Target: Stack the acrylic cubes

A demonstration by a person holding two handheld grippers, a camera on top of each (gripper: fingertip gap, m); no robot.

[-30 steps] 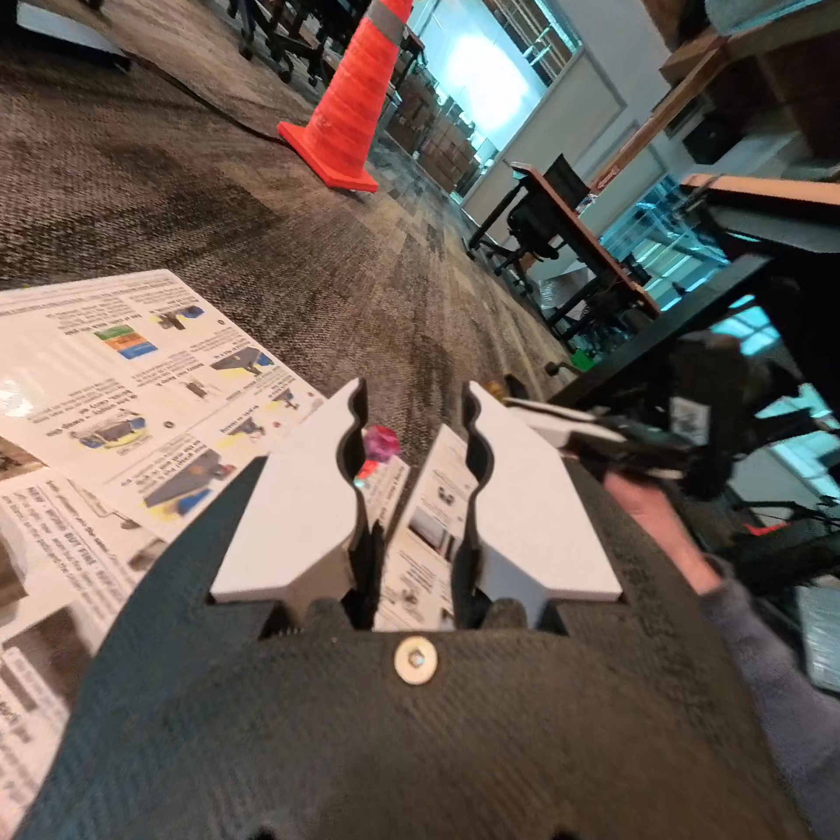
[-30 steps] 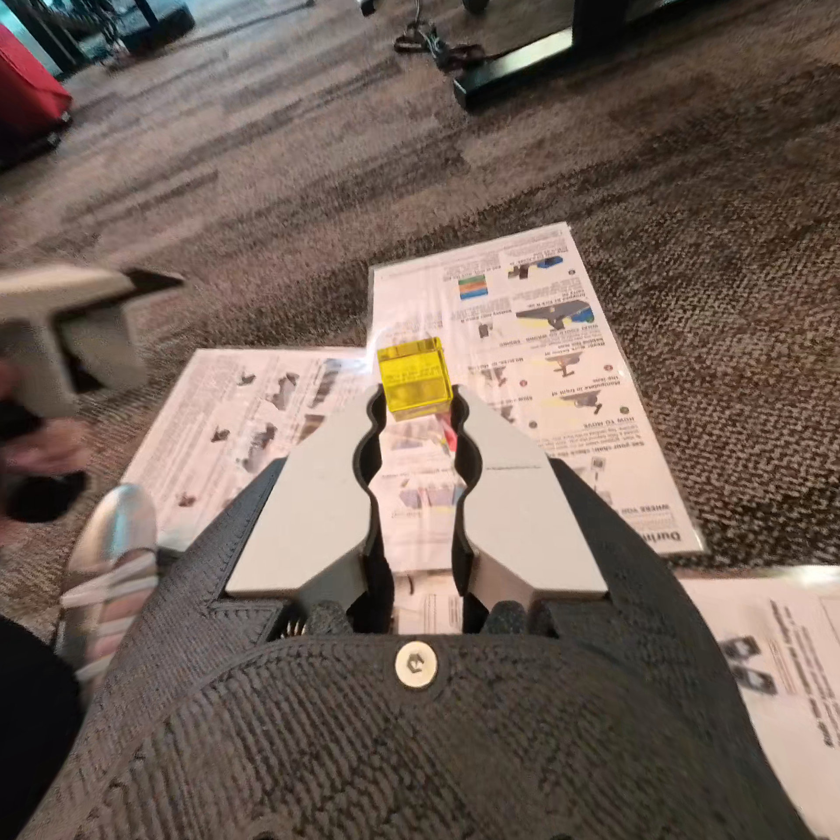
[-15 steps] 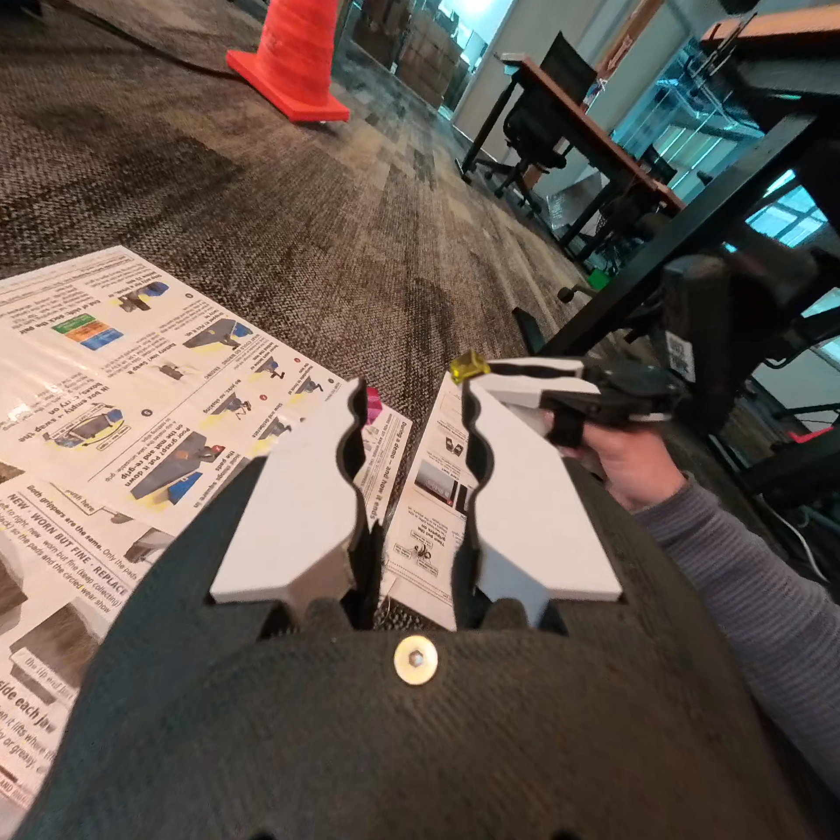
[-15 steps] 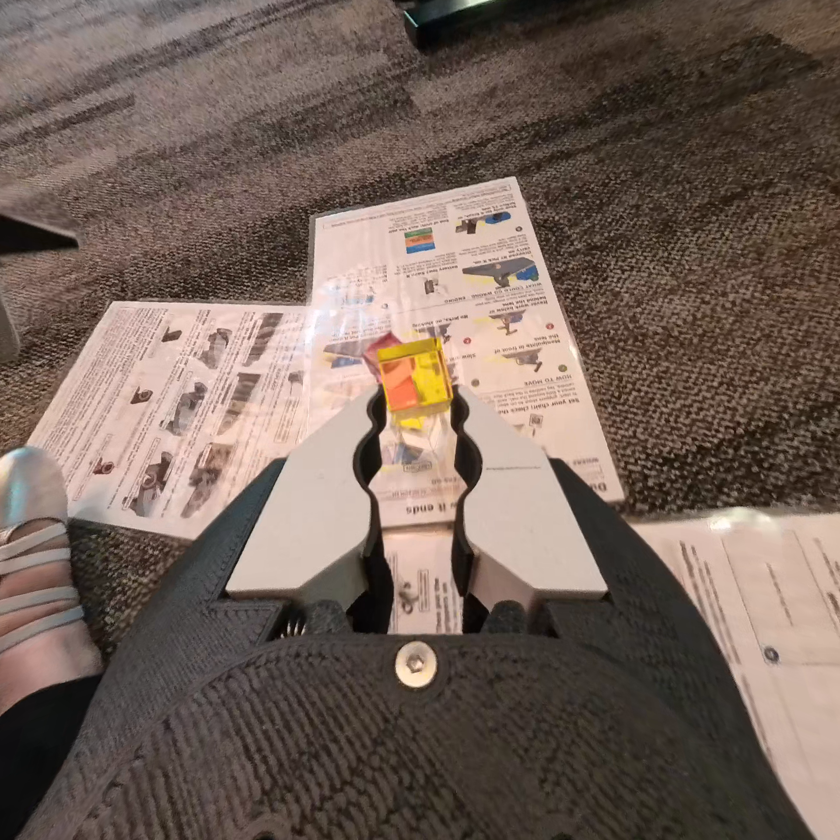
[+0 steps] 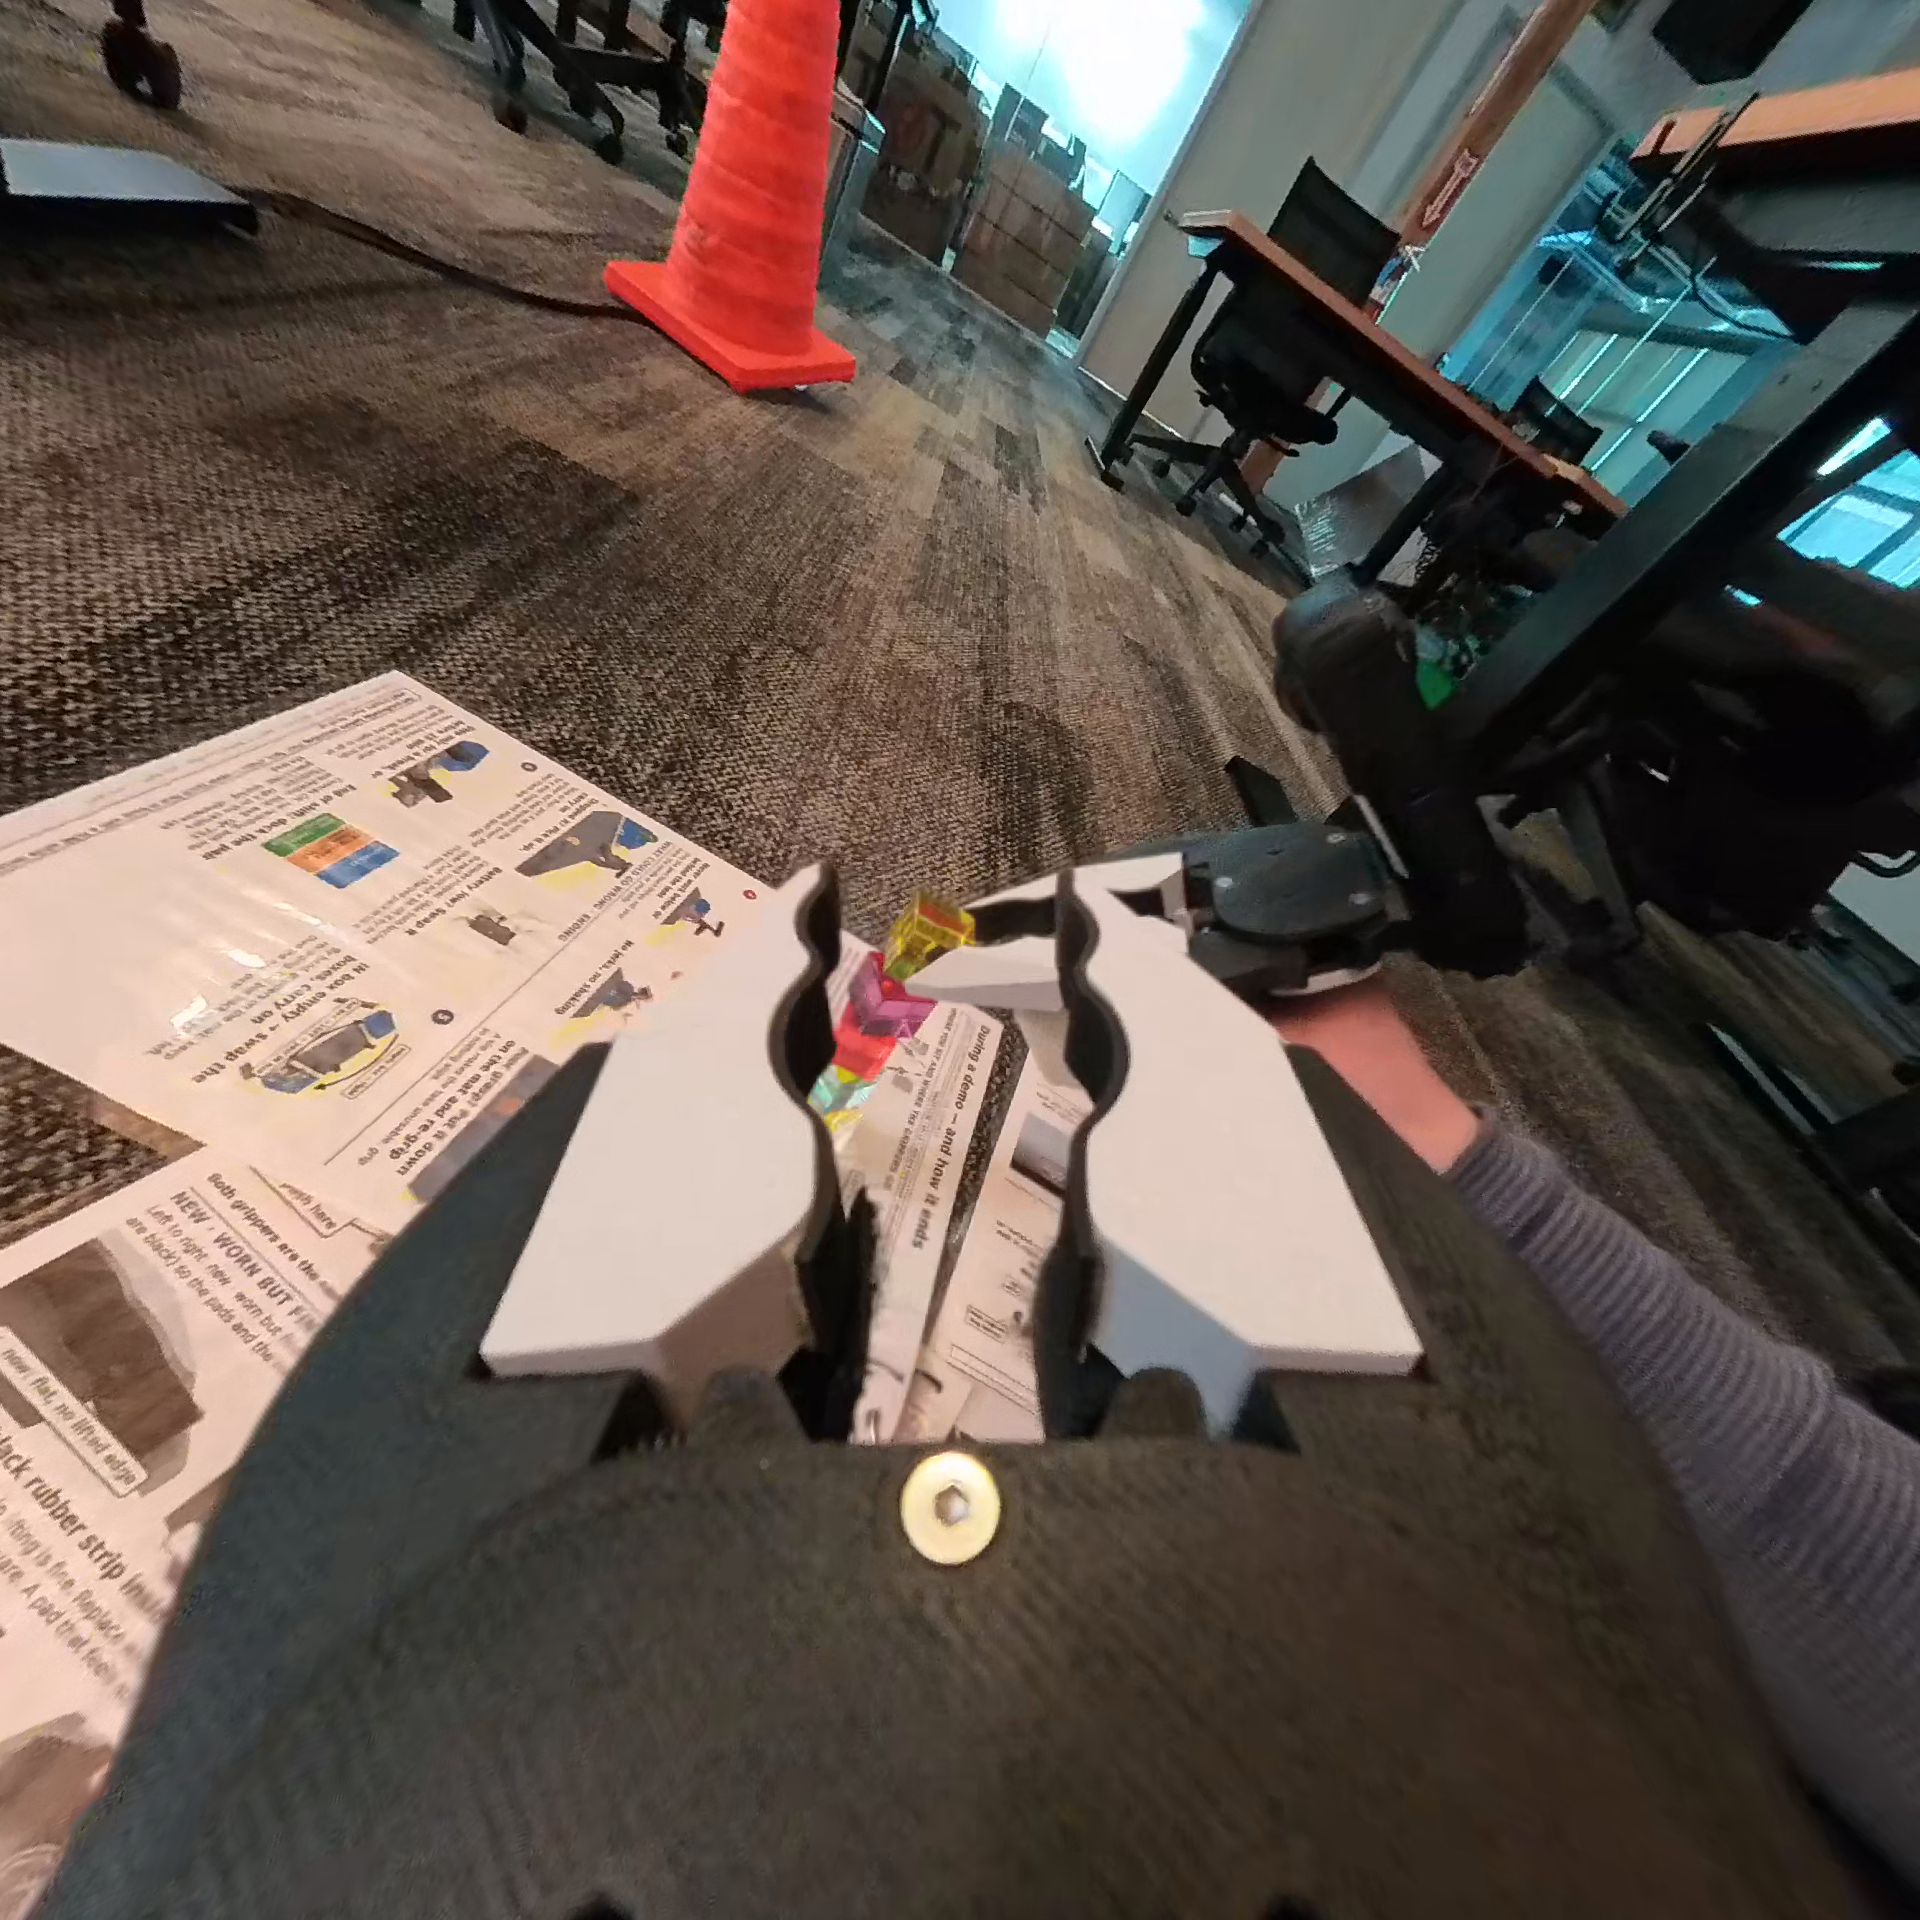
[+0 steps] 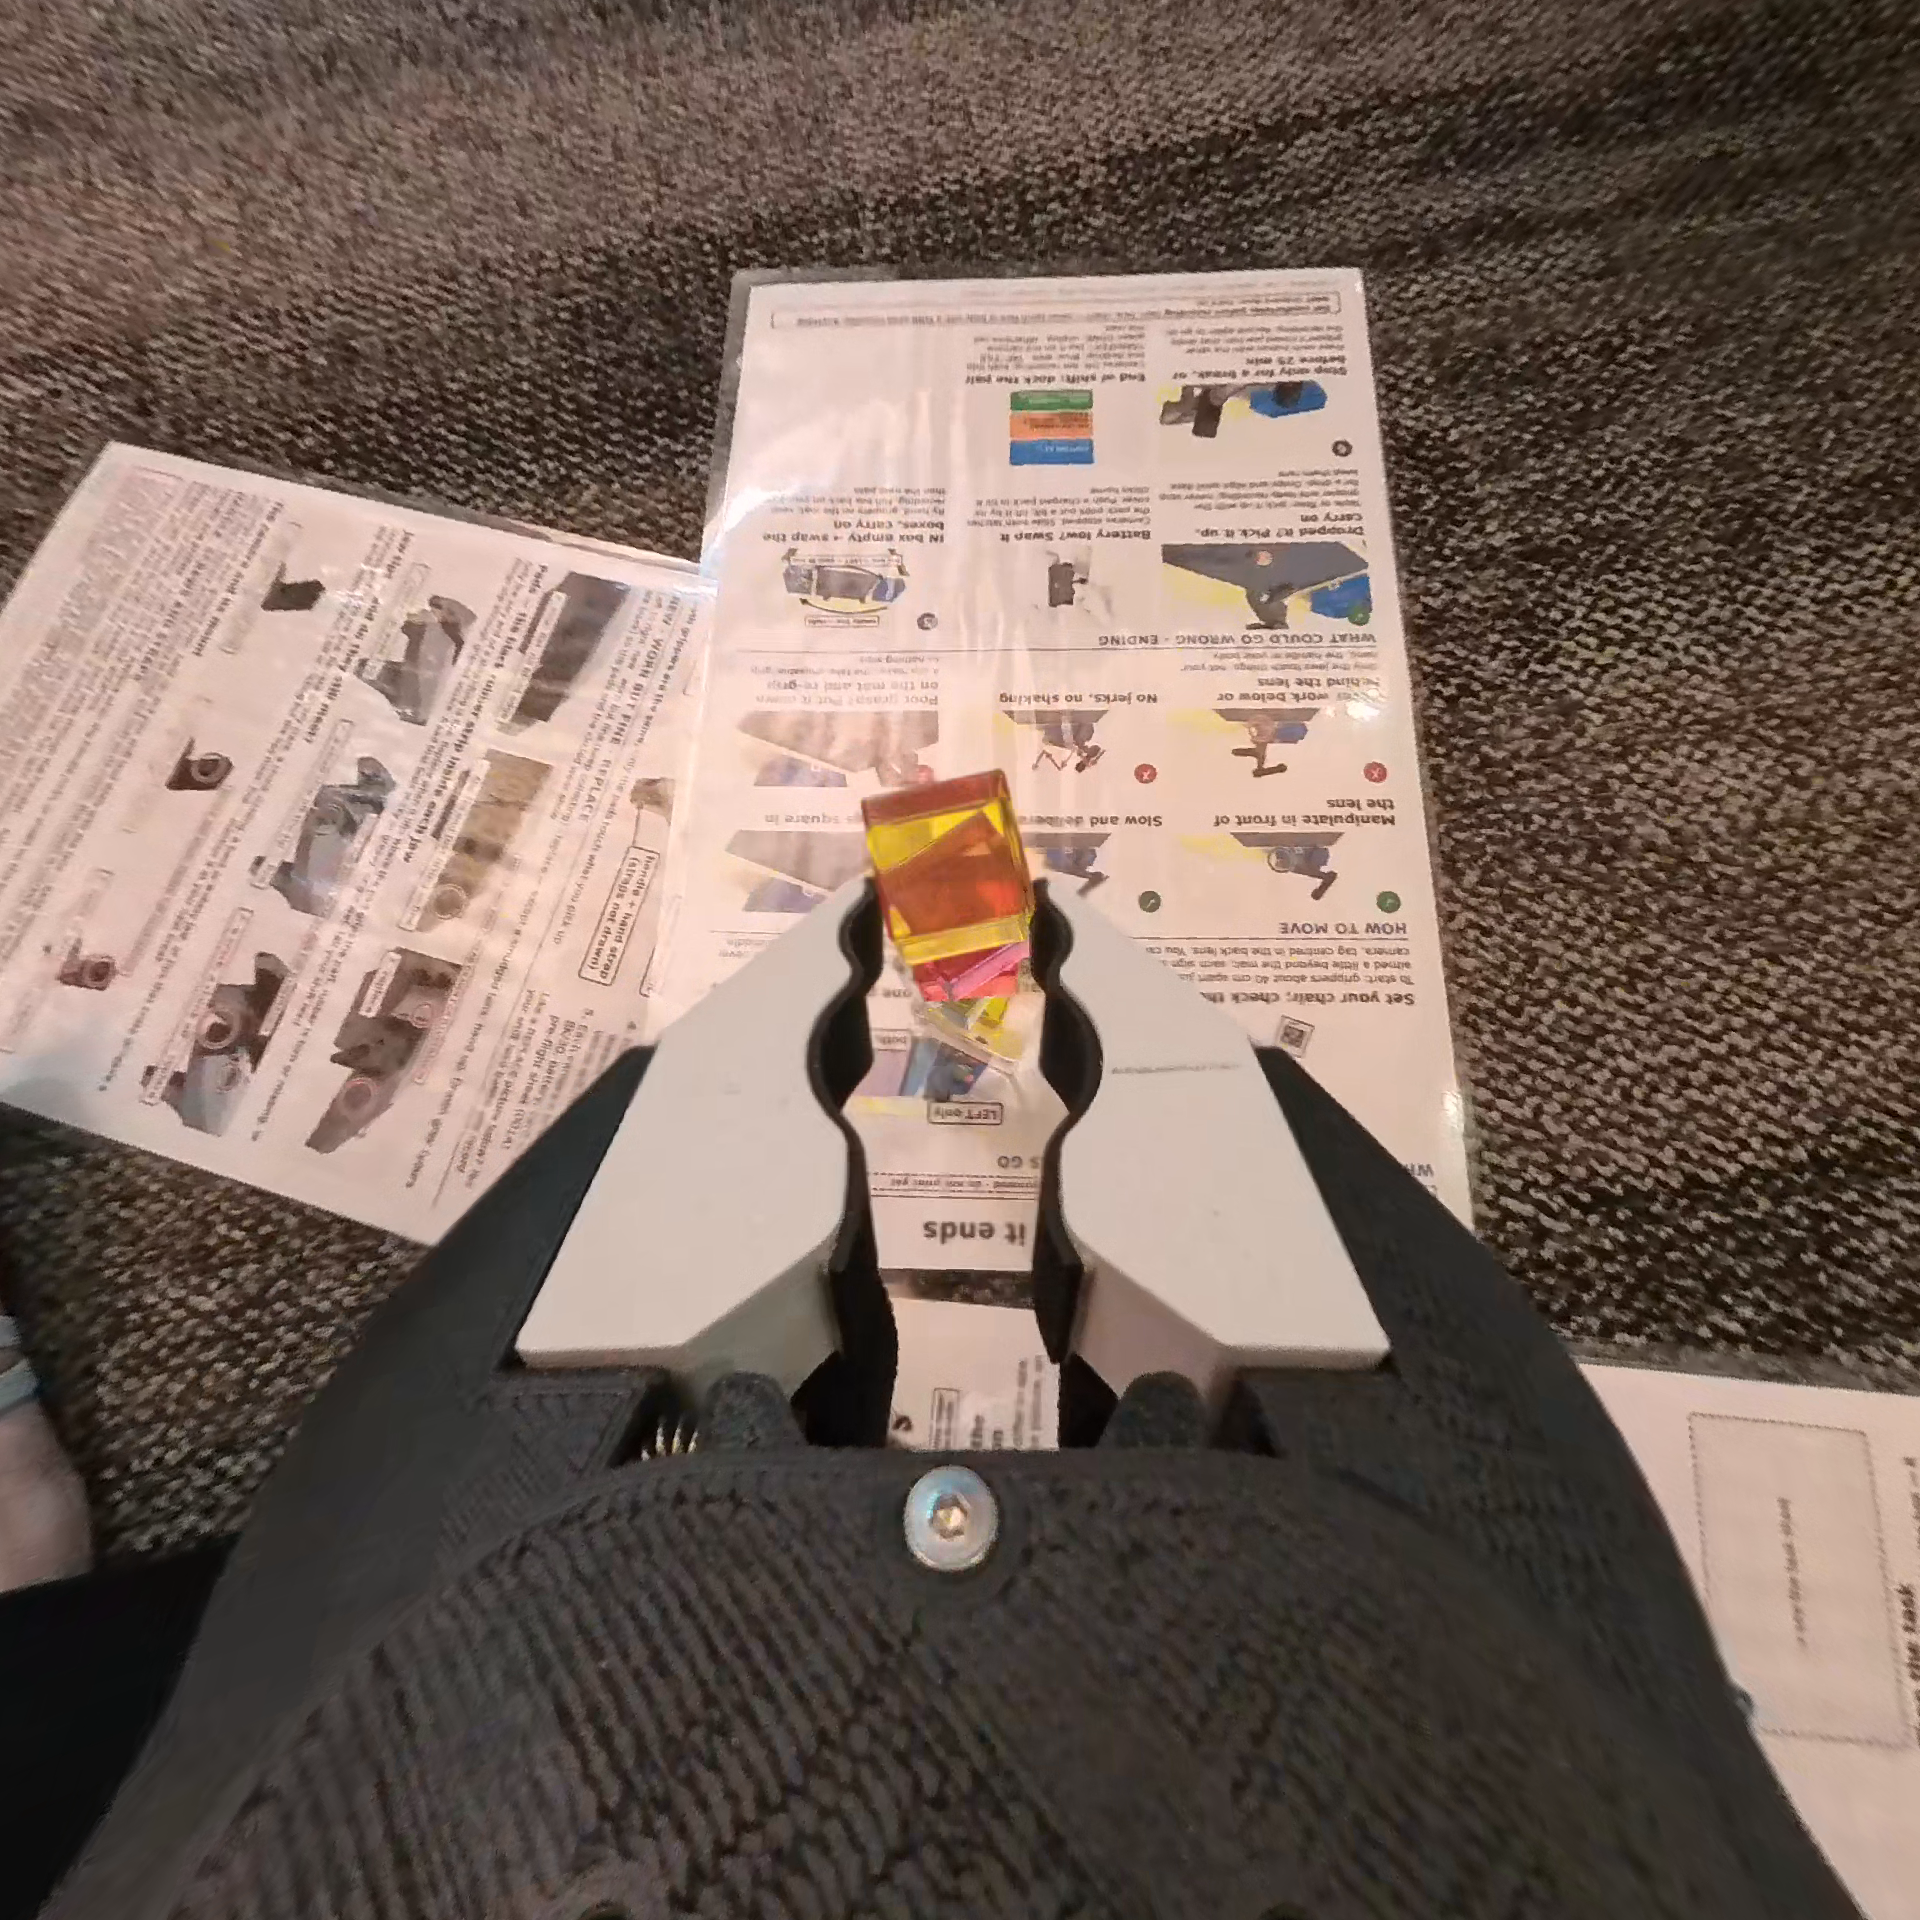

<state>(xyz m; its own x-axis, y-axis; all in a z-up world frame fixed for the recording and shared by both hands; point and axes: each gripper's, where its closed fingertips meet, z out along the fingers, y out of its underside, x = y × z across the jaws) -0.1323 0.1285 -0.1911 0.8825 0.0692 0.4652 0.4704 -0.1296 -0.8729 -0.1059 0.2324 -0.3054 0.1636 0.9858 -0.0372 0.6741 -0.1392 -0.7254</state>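
Note:
My right gripper is shut on a clear yellow cube, held at the fingertips and tilted. Right under it stands a small stack of see-through cubes: a pink one above a colourless one. I cannot tell whether the yellow cube touches the stack. In the left wrist view the right gripper comes in from the right with the yellow cube over the pink cube. My left gripper is open and empty. The stack stands just beyond its fingertips, in line with the gap.
Laminated printed sheets lie on the grey carpet. An orange traffic cone stands farther back. Desks and office chairs and a black table leg are at the right. A sleeved arm holds the right gripper. Some 15 centimetres of space lies between my two pairs of fingers.
My right gripper has carried the yellow cube forward and down until it is over the stack. My left gripper has shifted so the stack now shows between its fingers. Both grasps are unchanged.

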